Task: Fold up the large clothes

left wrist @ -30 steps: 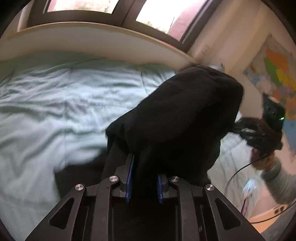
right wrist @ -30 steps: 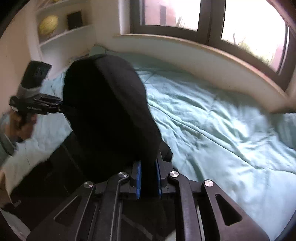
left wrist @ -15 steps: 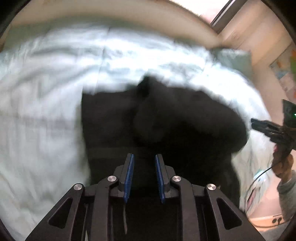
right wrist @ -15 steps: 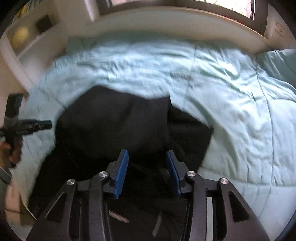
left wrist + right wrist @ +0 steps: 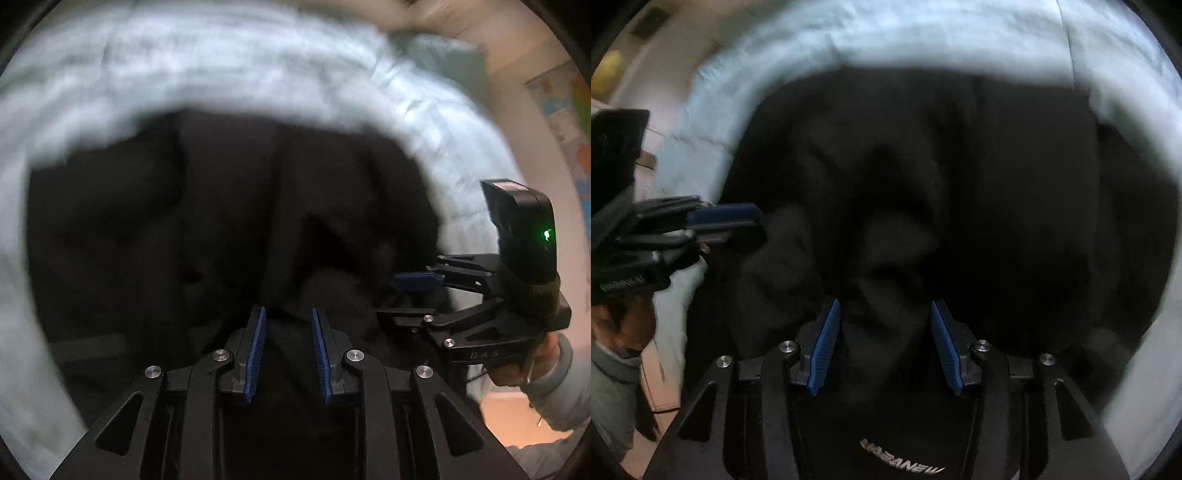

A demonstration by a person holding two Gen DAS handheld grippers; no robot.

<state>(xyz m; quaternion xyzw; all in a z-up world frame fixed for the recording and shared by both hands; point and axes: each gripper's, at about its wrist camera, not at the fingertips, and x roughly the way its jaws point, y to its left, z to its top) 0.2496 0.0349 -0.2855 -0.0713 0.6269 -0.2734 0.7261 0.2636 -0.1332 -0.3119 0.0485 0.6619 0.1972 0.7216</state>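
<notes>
Blur and darkness hide the black garment (image 5: pixel 221 221) folds on the duvet (image 5: pixel 221 55)

Two handheld black grippers. The left gripper (image 5: pixel 289 325) has angular black linkage arms with triangular cut-outs, round silver screws at each pivot, and two ribbed blue pads (image 5: pixel 255 354) lining its fingers. The right gripper (image 5: pixel 882 332) matches it, with white lettering printed at 6 o'clock on its body. In the left wrist view, at 3 o'clock, its boxy black camera housing (image 5: pixel 522 225) carries a small green light. A pale grey-green sleeve (image 5: pixel 554 384) with a ribbed cuff covers each wrist.
</notes>
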